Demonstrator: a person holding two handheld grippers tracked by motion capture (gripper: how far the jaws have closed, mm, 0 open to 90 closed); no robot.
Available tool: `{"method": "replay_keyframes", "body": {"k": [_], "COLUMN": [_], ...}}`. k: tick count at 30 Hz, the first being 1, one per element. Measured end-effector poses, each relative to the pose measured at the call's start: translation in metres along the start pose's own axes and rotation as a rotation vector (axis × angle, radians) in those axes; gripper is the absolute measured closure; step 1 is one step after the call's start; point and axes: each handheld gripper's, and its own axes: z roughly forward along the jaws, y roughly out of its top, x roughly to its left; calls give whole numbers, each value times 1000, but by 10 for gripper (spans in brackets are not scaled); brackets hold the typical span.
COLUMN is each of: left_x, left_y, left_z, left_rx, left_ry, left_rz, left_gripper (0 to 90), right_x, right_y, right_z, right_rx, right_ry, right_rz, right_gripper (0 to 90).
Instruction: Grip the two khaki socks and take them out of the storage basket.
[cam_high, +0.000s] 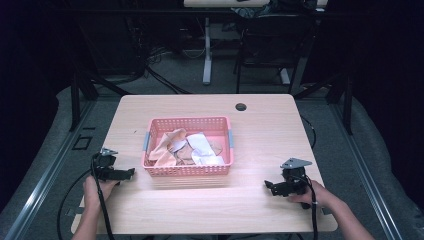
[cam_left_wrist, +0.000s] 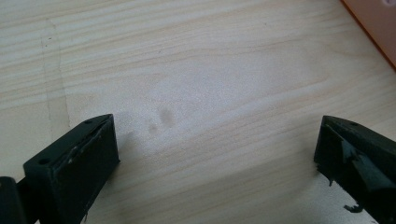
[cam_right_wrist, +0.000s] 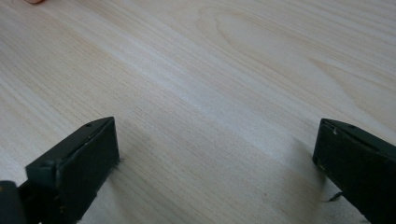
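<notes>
A pink plastic basket stands in the middle of the wooden table, holding crumpled white and peach cloths. My left gripper rests on the table left of the basket, jaws pointing toward it. In the left gripper view the gripper is open over bare wood, with the basket's corner at the top right. My right gripper lies near the front right of the table, pointing left. The right gripper view shows this gripper open with only tabletop between its jaws.
A round cable hole sits near the table's far edge. Cables trail from both grippers off the front edge. Desk legs and a chair stand on the floor beyond the table.
</notes>
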Motion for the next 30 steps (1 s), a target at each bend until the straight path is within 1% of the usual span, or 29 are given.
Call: {"method": "replay_keyframes", "body": {"k": [4,6,8,9,10,11,13,15,16,19,22,26,27,30], "left_x": [1,4,6,7,7,10,13,14,14,14,13,11,10,11], "left_y": [0,0,0,0,0,0,1,2,3,9,15,18,20,22], "left_z": [0,-3,-4,-6,-6,-10,-16,-19,-22,-30,-35,-37,-39,-42], "left_rx": [3,10,19,25,25,20,13,14,11,13,22,28,30,29], "left_ry": [-7,-26,-31,-44,-44,-50,-53,-54,-58,-79,-89,-86,-92,-94], "left_rz": [0,-7,-13,-19,-19,-39,-44,-41,-47,-41,-33,-26,-35,-33], "left_gripper": [0,0,0,0,0,0,0,0,0,0,0,0,0,0], "right_x": [0,0,0,0,0,0,0,0,0,-1,-1,-1,-1,0], "right_y": [0,0,0,0,0,0,0,0,0,0,0,0,0,0], "right_z": [0,0,0,0,0,0,0,0,0,0,0,0,0,0], "right_rx": [0,0,0,0,2,2,-2,-3,0,-5,-2,-4,-4,-3], "right_ry": [0,1,1,1,0,0,0,1,2,2,2,2,2,2], "right_rz": [0,-1,-1,-1,-3,-3,-5,-5,-4,-6,-5,-5,-5,-5], "right_gripper": [0,0,0,0,0,0,0,0,0,0,0,0,0,0]}}
